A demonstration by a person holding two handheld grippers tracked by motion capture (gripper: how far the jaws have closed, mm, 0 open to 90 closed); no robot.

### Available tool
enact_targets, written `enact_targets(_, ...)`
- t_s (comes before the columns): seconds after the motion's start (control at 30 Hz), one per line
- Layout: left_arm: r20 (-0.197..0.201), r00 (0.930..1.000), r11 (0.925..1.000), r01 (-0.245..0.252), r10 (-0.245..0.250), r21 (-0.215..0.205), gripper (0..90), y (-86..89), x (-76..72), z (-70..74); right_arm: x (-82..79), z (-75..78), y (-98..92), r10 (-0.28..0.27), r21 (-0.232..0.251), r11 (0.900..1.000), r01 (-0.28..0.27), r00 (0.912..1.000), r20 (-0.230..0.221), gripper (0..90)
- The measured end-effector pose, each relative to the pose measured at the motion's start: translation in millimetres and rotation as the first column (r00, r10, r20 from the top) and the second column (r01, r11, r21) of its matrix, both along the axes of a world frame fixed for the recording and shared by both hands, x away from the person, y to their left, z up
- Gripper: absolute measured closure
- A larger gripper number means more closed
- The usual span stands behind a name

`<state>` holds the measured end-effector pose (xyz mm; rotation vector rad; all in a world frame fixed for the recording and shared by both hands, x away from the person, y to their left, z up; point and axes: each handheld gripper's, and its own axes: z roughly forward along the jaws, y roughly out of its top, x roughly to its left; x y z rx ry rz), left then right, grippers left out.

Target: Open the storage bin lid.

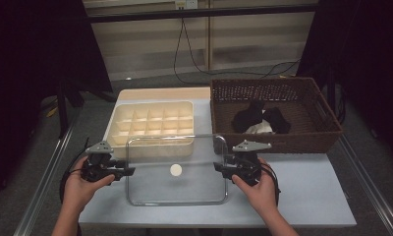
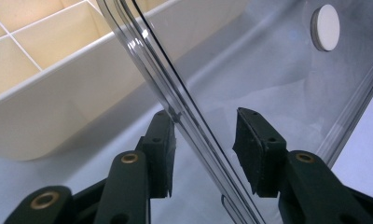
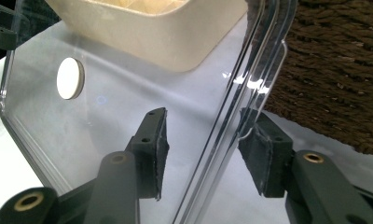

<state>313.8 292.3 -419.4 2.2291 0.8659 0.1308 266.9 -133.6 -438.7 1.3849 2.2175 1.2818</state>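
Table (image 1: pixel 302 191), lid (image 1: pixel 177 169) edges between both grippers

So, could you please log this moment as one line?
left claw: open astride lid edge | right claw: same | lid: far edge over box

Table (image 1: pixel 302 191): organiser (image 1: pixel 150 129), basket (image 1: pixel 275 110).

Lid (image 1: pixel 184 182): clear glossy plastic, smooth, with a matt white disc (image 1: pixel 176 170) in it. Divided tray (image 1: pixel 153 125): cream plastic, smooth, semi-matt; basket (image 1: pixel 275 140): dark brown woven wicker, rough, holding black and white cloth (image 1: pixel 259 120). Gripper pads (image 2: pixel 252 144): matt black rubbery foam; tabletop (image 1: pixel 302 191): pale, smooth, matt.
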Motion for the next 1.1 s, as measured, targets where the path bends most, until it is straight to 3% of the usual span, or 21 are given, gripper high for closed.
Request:
enact_targets(0.27,-0.012,0.9999,0.9996,-0.006,0.005,-0.027,55.1,0.8,4.0,-6.2,0.3,-0.5,1.7,0.007,-0.002,1.0,-0.007,1.0,0.005,52.4)
enact_targets(0.37,-0.001,1.0,0.999,-0.007,0.007,-0.043,48.2,-2.9,6.7,-8.4,1.3,-0.6,2.6,0.011,-0.003,1.0,-0.011,0.9999,0.003,51.1)
enact_targets(0.47,-0.015,0.9999,0.9986,-0.002,0.001,-0.054,43.8,-6.7,10.4,-12.3,2.2,-0.6,3.3,0.017,-0.009,1.0,-0.017,0.9998,0.006,50.4)
enact_targets(0.6,-0.011,0.9999,0.9983,0.004,-0.005,-0.059,44.4,-6.0,9.0,-10.8,2.2,-0.6,3.3,0.018,-0.008,1.0,-0.018,0.9998,0.005,50.1)
enact_targets(0.83,-0.006,0.9999,0.9998,0.012,-0.012,-0.013,46.0,-6.2,3.4,-7.1,1.4,-0.7,5.2,0.018,-0.016,1.0,-0.018,0.9998,0.004,48.3)
enact_targets(1.1,-0.007,1.0,1.0,0.005,-0.005,-0.001,47.5,-5.0,-0.4,-3.6,0.8,-1.0,7.6,0.03,-0.021,0.999,-0.03,0.9995,-0.002,47.4)
